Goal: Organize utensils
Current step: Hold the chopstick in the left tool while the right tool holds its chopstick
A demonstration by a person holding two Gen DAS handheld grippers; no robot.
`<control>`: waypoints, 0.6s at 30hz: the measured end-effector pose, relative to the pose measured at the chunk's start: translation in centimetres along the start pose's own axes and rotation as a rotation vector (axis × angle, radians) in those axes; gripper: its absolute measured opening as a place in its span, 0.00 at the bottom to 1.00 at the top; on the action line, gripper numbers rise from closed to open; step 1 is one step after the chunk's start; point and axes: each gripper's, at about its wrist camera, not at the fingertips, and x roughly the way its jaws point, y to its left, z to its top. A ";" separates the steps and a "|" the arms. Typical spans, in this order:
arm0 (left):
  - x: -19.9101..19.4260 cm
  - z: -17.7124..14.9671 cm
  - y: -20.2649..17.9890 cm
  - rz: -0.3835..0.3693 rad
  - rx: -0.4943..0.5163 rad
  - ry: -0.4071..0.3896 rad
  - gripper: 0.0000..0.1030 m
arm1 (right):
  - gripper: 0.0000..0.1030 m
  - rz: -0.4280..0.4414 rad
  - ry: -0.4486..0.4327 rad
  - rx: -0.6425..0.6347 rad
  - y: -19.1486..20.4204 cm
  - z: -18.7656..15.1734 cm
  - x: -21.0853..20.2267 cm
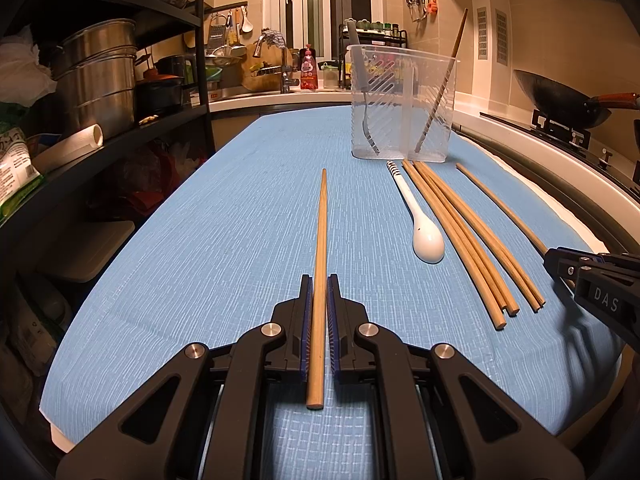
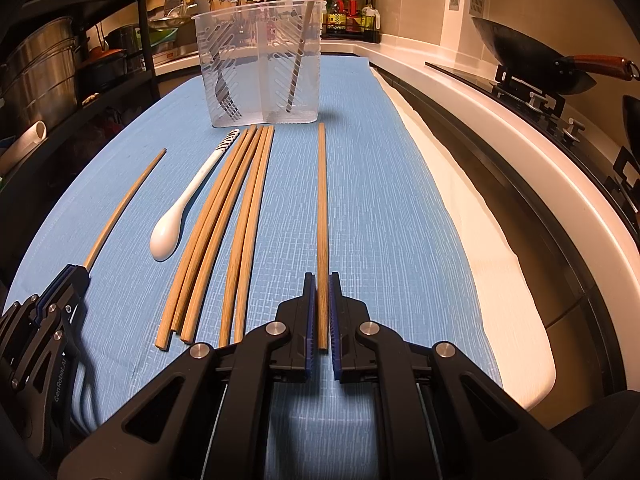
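On the blue mat (image 1: 200, 240) my left gripper (image 1: 319, 280) is shut on the near part of a wooden chopstick (image 1: 321, 220) that points away from me. My right gripper (image 2: 321, 278) is shut on another chopstick (image 2: 322, 200) in the same way. Each gripper shows in the other's view, the right gripper (image 1: 560, 260) at the right edge and the left gripper (image 2: 74, 272) at the lower left. Between them lie a white spoon (image 1: 428, 238) (image 2: 166, 240) and several loose chopsticks (image 1: 460, 240) (image 2: 212, 240). Behind these stands a clear two-compartment holder (image 1: 402, 100) (image 2: 260, 64) with a fork (image 2: 226, 100) on its left side and one chopstick (image 2: 300, 52) on its right.
A black shelf with steel pots (image 1: 100, 76) stands along the left of the mat. A stove with a dark wok (image 2: 520, 56) runs along the right, past a white counter edge (image 2: 500, 140). A sink and bottles sit at the back.
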 end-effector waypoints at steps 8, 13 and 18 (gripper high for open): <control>0.0 0.1 0.0 0.000 0.001 0.000 0.07 | 0.05 -0.001 0.000 -0.002 0.0 0.0 0.0; 0.0 0.1 0.0 0.000 0.001 0.001 0.07 | 0.05 0.010 0.002 0.002 -0.1 0.1 0.0; 0.0 0.1 -0.1 -0.001 0.001 0.001 0.07 | 0.05 0.009 0.002 0.001 0.0 0.1 0.0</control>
